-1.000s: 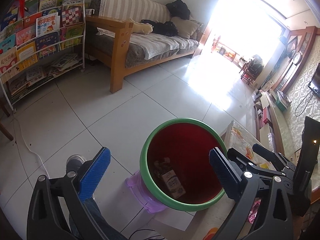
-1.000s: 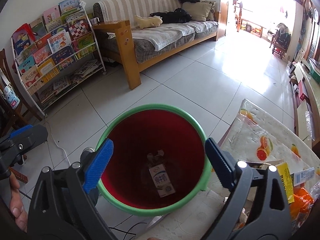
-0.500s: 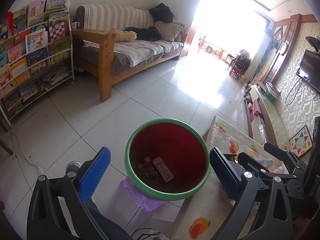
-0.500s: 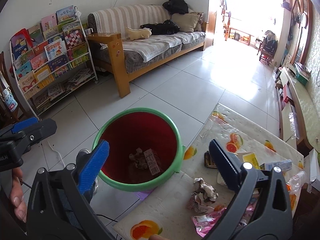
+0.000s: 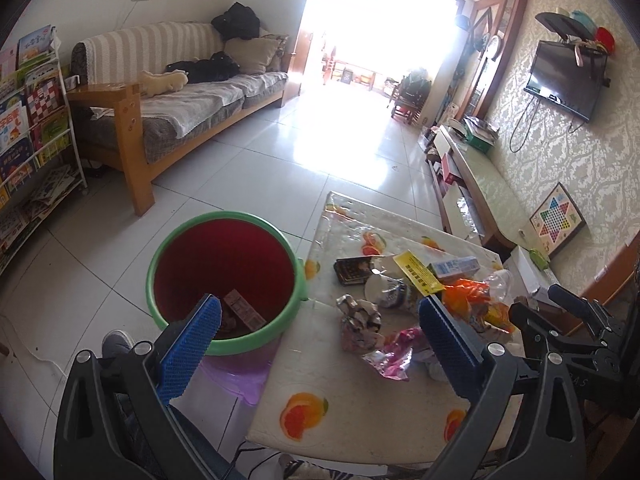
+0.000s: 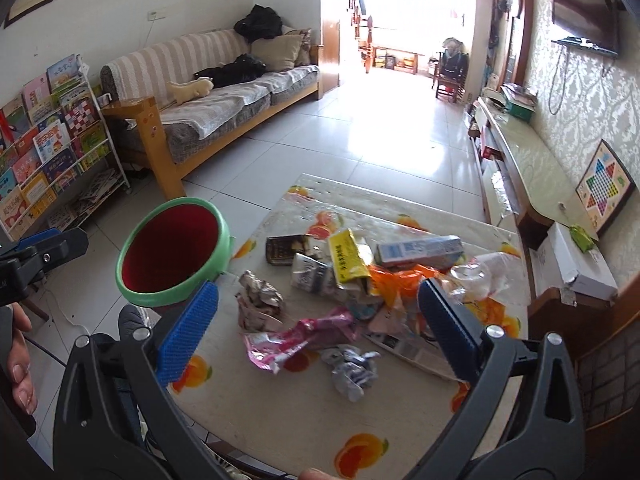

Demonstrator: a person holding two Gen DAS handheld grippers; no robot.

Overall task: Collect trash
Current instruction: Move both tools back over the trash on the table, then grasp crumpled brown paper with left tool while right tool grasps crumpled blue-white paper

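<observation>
Trash (image 6: 352, 280) lay heaped on the table (image 6: 280, 412) beside the bin (image 6: 172, 256), both grippers' fingers (image 6: 188, 332) spread empty, so I feared snagging several overlapping wrappers together.

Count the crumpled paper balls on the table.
2. One crumpled paper ball lies on the table nearest the green bin; a smaller grey wad sits nearer the camera, beside the pink wrapper. The pile may hide more.

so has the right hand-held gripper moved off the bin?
Yes. The right hand-held gripper swung right, from over the green bin to over the table's trash.
</observation>
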